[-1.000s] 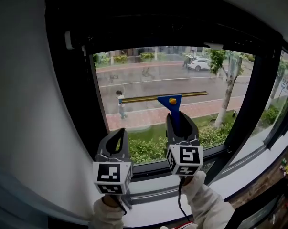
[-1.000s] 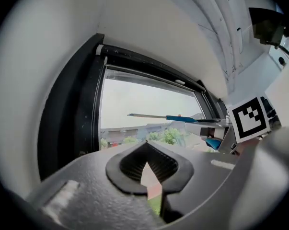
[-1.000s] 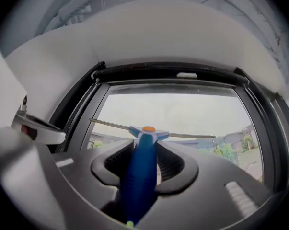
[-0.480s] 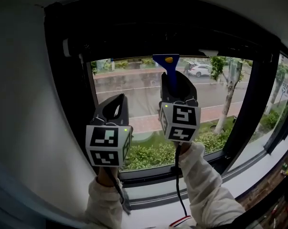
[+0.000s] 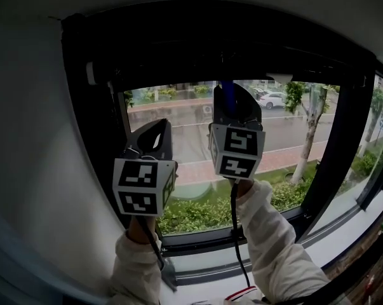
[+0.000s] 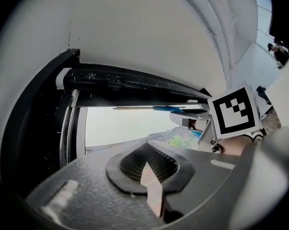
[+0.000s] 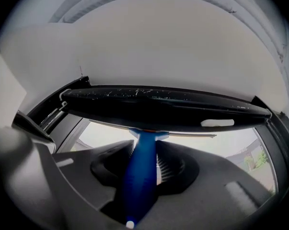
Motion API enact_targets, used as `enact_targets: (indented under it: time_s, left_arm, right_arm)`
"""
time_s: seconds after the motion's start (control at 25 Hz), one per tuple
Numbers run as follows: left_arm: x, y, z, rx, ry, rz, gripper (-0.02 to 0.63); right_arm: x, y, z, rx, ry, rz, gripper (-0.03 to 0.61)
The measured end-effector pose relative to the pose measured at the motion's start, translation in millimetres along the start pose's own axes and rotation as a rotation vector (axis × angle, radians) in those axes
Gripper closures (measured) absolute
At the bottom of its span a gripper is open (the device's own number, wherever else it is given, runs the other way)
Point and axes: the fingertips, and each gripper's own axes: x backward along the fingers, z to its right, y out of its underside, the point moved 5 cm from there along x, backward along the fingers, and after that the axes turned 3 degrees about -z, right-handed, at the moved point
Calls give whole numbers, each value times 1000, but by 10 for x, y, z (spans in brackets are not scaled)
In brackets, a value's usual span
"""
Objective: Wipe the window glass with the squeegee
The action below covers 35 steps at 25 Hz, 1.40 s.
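Observation:
The squeegee has a blue handle [image 7: 140, 176] and a thin brass-coloured blade [image 7: 187, 133]. My right gripper [image 7: 144, 163] is shut on the handle and holds it high. The blade lies level against the window glass [image 5: 286, 151], right under the black top frame [image 7: 163, 104]. In the head view only the top of the blue handle [image 5: 227, 91] shows above the right gripper [image 5: 235, 110]. My left gripper [image 5: 151, 146] hangs beside it to the left, shut with nothing in it, away from the glass. From the left gripper view, the blade [image 6: 134, 108] runs along the pane's top edge.
A black window frame [image 5: 93, 145] borders the pane on the left, and a black post [image 5: 334, 151] on the right. The white sill [image 5: 204, 275] runs below. A white wall [image 5: 32, 170] stands at the left. Street, trees and a parked car [image 5: 272, 99] show outside.
The right gripper has lifted the squeegee from the middle of the pane up to its top edge. The left gripper has risen as well.

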Motion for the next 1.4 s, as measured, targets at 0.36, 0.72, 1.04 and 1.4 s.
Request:
enact_targets:
  time_s: [0.36,0.72,1.04,1.4]
  left_arm:
    - [-46,91,22,-4,3,-14,614]
    - [-83,345,99,17,20,-56,614]
    - [-93,666,240,41,35,-120,614]
    - [-8,959,437,73,61,-180,614]
  right_arm:
    - [-12,66,-55,27,2,3,430]
    - [78,190,-76,27,-3,-5,430]
    - [254,405,-118,40,-21,-39,430]
    - [481,668,-153,38,-28,-90,430]
